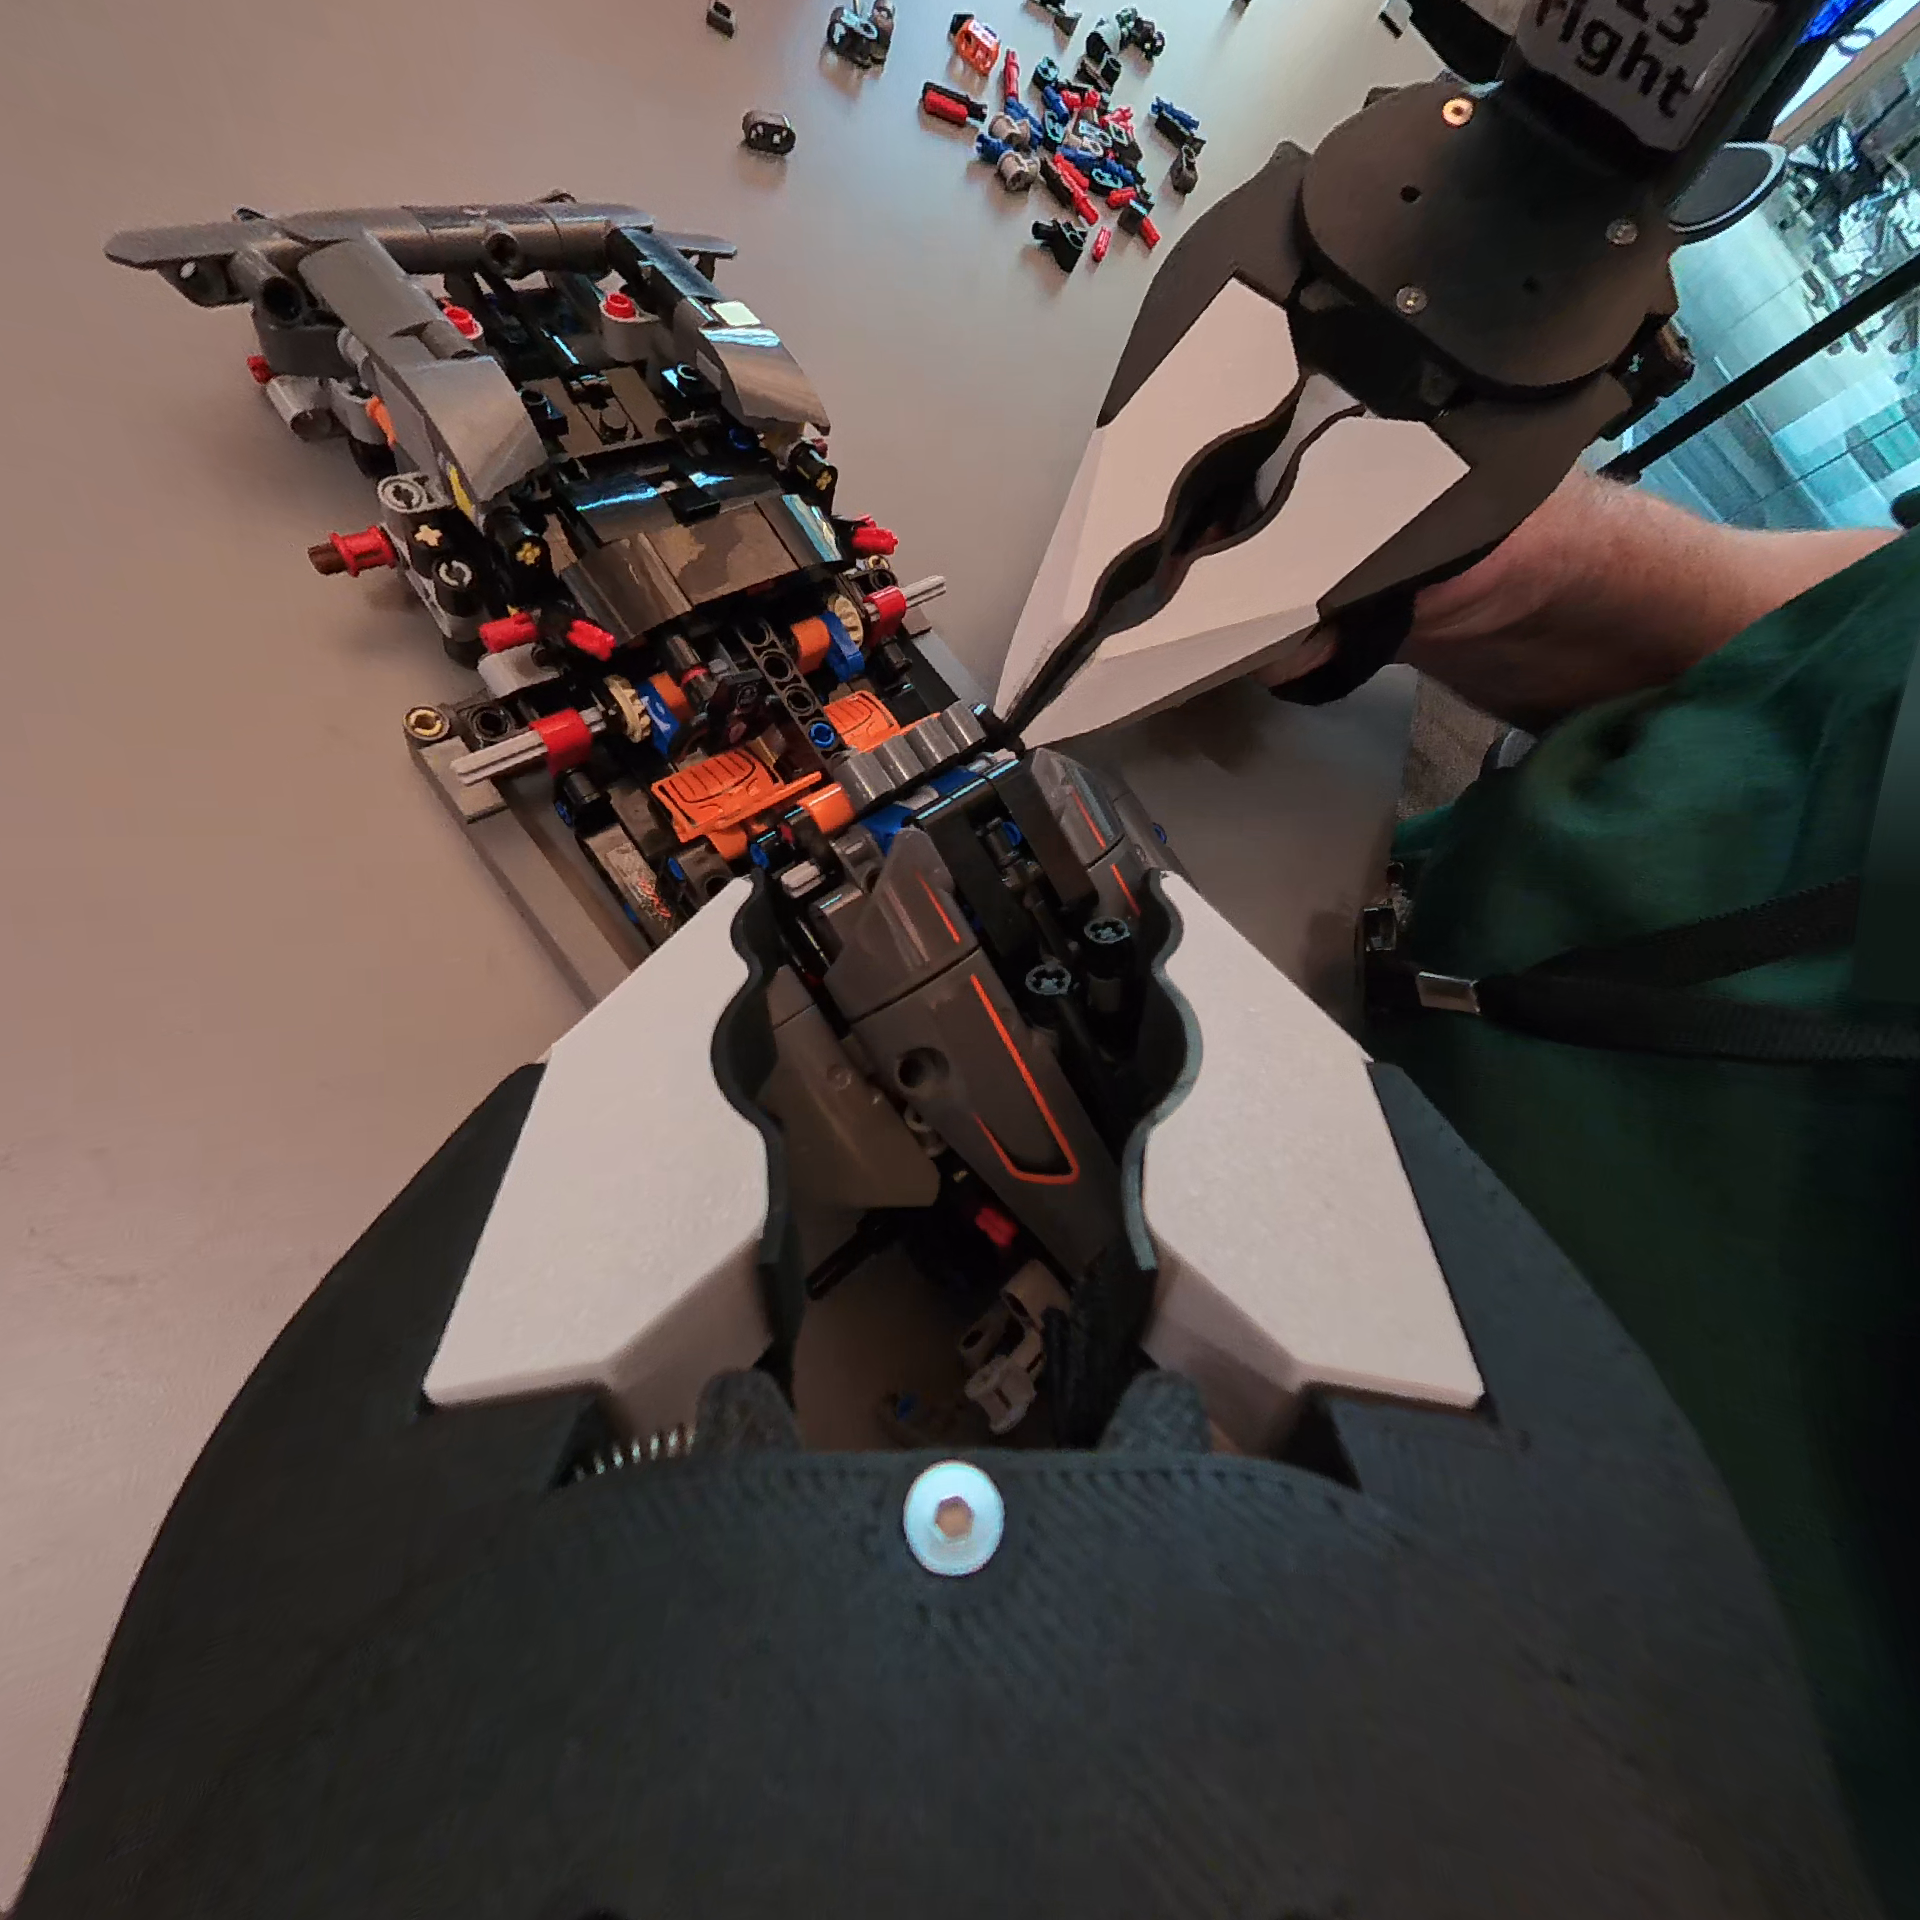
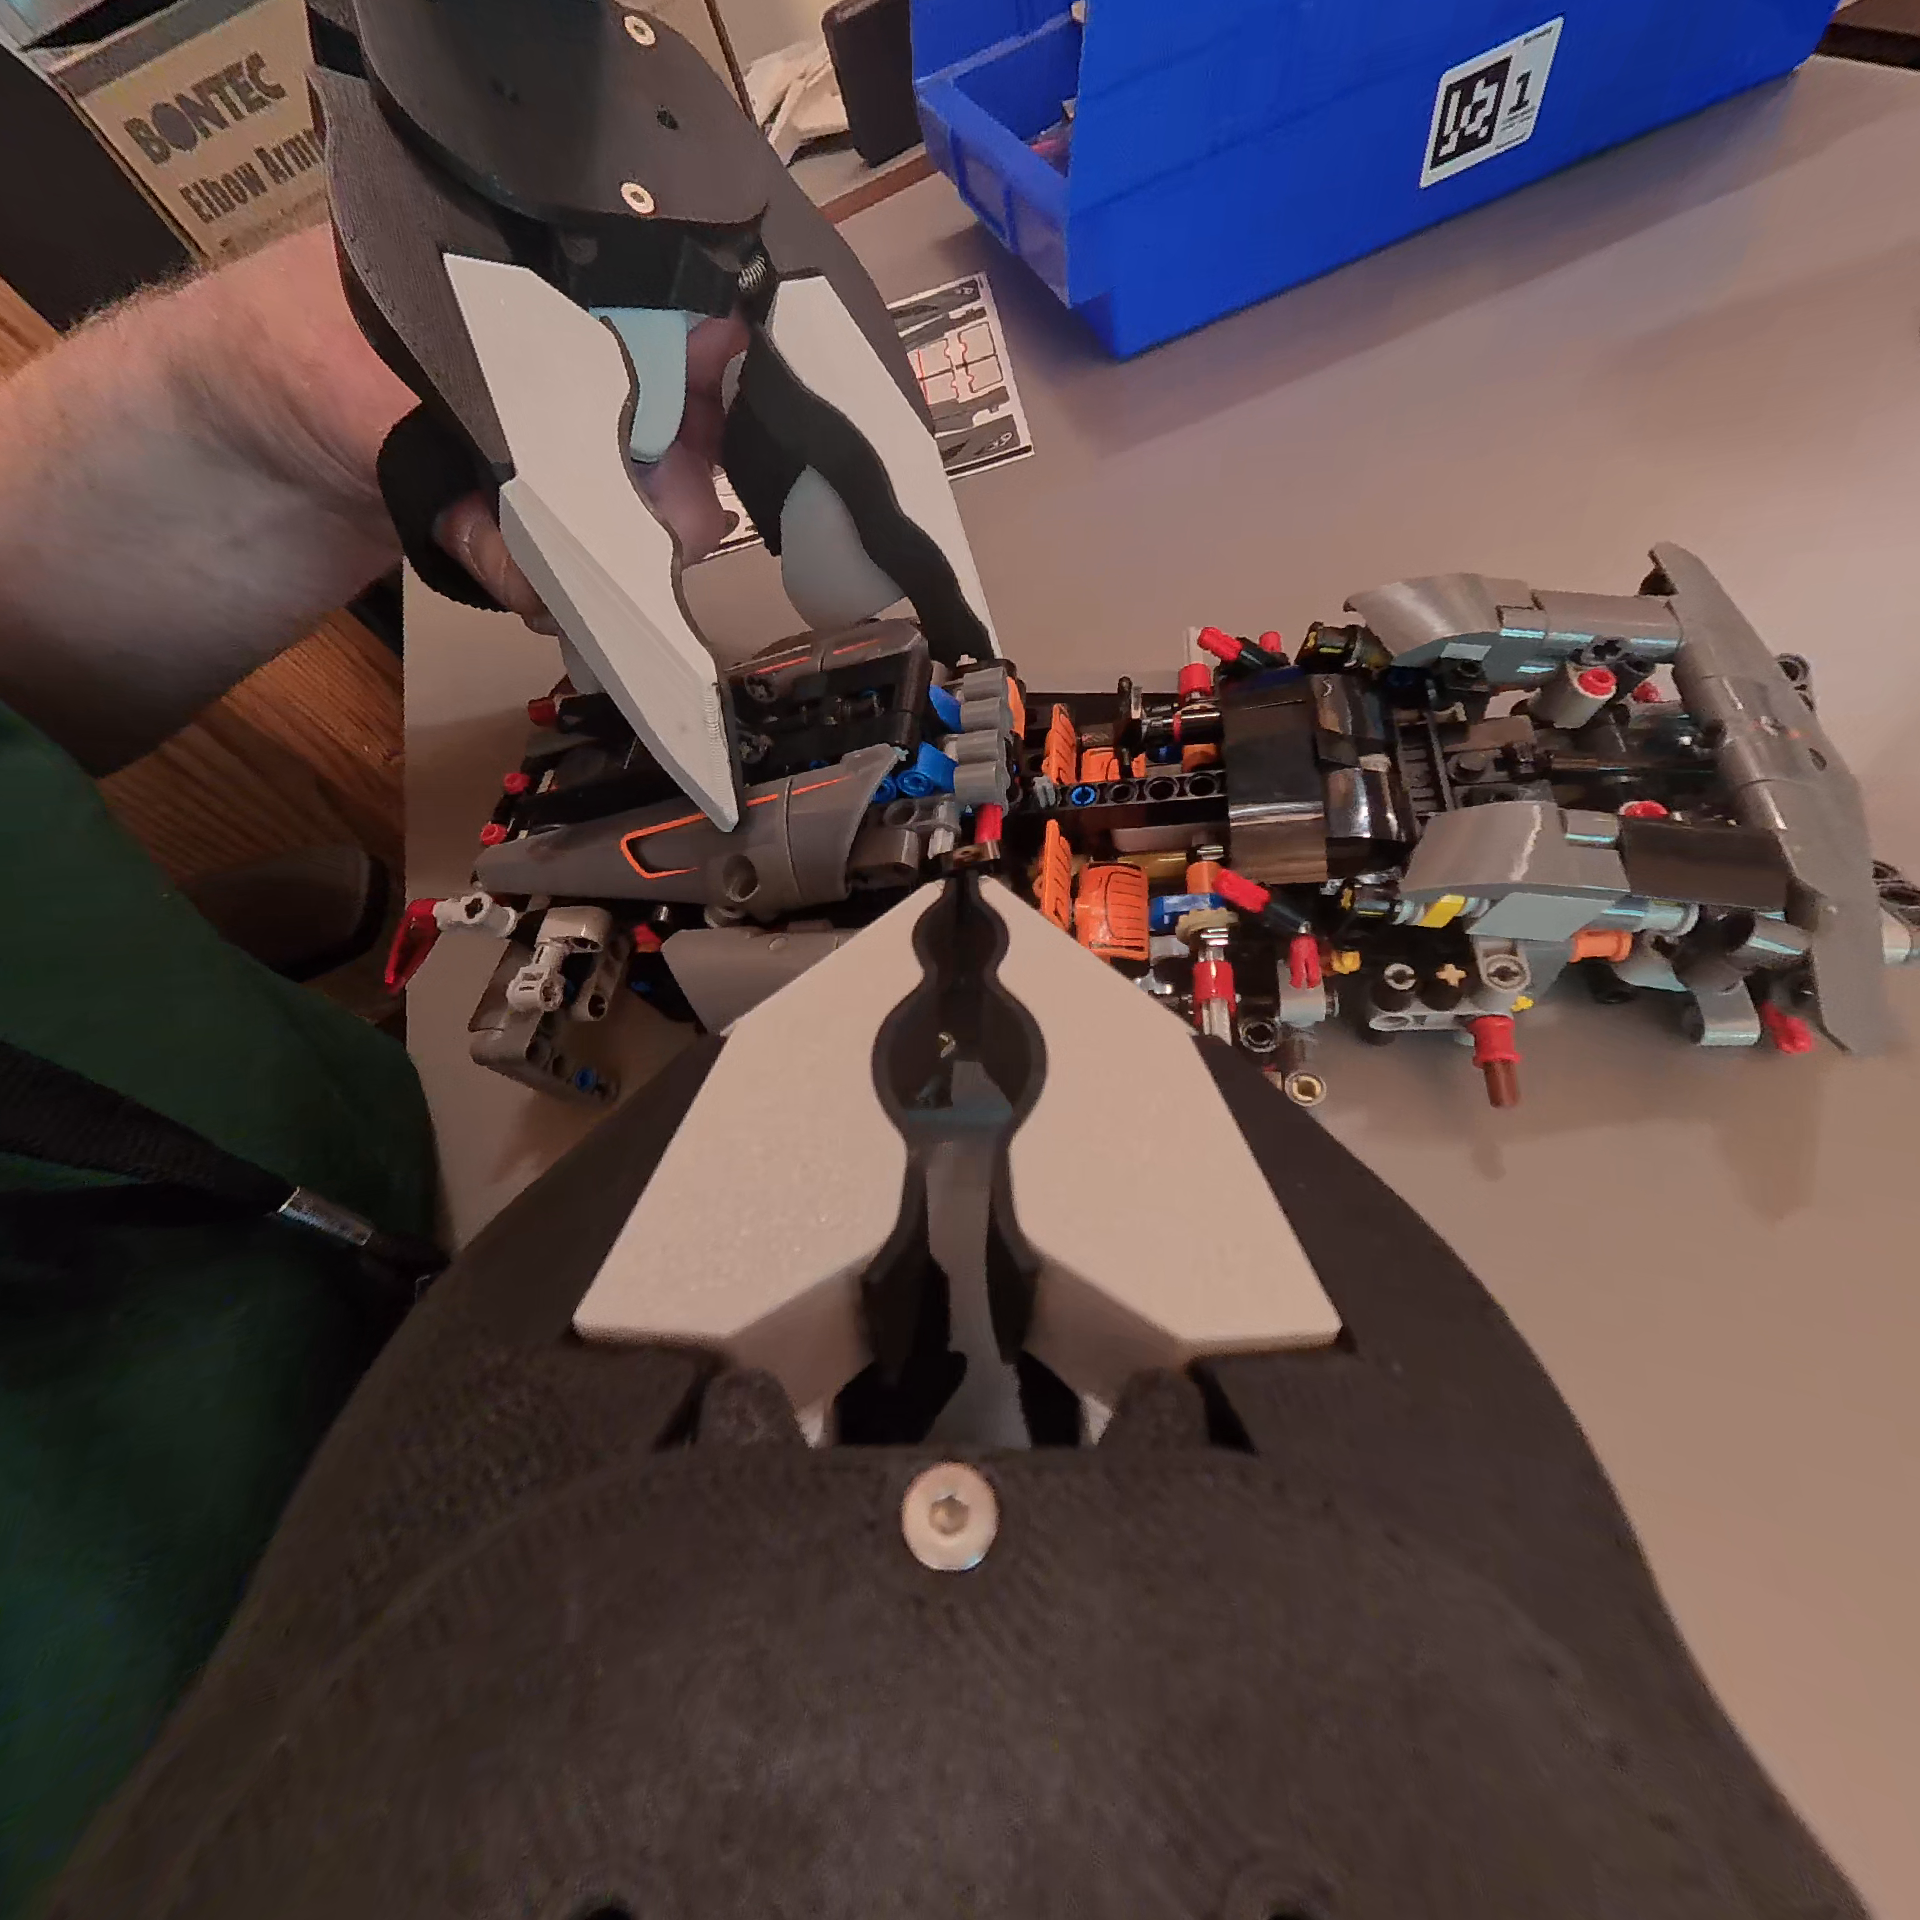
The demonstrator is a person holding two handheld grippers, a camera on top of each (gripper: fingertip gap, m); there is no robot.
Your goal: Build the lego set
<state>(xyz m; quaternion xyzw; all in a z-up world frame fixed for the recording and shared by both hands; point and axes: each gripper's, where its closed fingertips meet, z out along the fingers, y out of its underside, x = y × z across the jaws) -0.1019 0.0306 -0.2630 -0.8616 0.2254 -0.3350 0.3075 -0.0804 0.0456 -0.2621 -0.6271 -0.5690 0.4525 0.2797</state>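
A long, partly built lego car (image 1: 644,540), grey and black with orange and red parts, lies on the grey table. It also shows in the right wrist view (image 2: 1351,790). My left gripper (image 1: 956,904) is shut on the car's dark grey nose with orange stripes (image 1: 966,1039), and it shows from above in the right wrist view (image 2: 852,732). My right gripper (image 2: 961,883) is shut, and its tips touch a small black piece (image 2: 971,854) on the car's side, by the grey ribbed part (image 1: 914,753). I cannot tell whether it pinches that piece. It also shows in the left wrist view (image 1: 1013,722).
A pile of small loose lego pieces (image 1: 1070,145) lies beyond the car. A blue bin (image 2: 1247,187), a sticker sheet (image 2: 966,374) and a cardboard box (image 2: 197,145) sit at the back. The table edge (image 2: 405,831) and the person's green clothing (image 1: 1662,935) are close to the car's nose. Only a small space, under 4 cm, lies between the two pairs of fingers.
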